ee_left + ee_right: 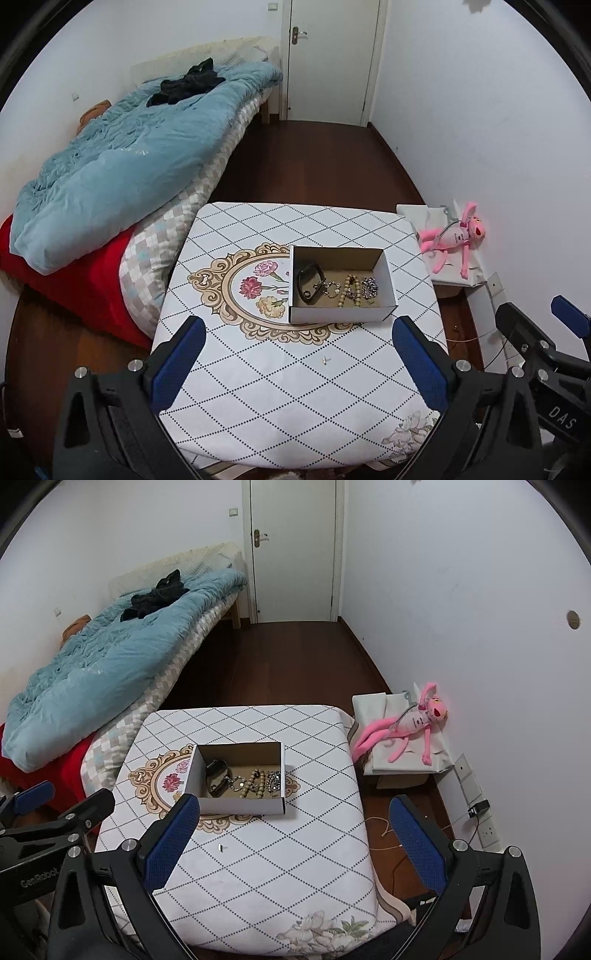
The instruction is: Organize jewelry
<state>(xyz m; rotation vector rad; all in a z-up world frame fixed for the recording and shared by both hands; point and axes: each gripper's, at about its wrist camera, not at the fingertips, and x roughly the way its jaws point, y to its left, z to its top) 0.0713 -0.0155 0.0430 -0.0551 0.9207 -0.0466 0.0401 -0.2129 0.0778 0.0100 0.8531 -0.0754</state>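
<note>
Jewelry (pixel 338 290) in box (pixel 341 315), beyond empty jaws

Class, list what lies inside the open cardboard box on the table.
Inside the cardboard box lie a black bracelet, a silver charm chain, a beige bead strand and a silver link chain. The near wall hides the floor strip behind it.

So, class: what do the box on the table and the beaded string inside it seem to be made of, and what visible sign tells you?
Box: probably cardboard, matte white outside, brown inside, with thin folded walls. Beaded string: round, pale tan beads, possibly wood or stone; too small to tell.
</note>
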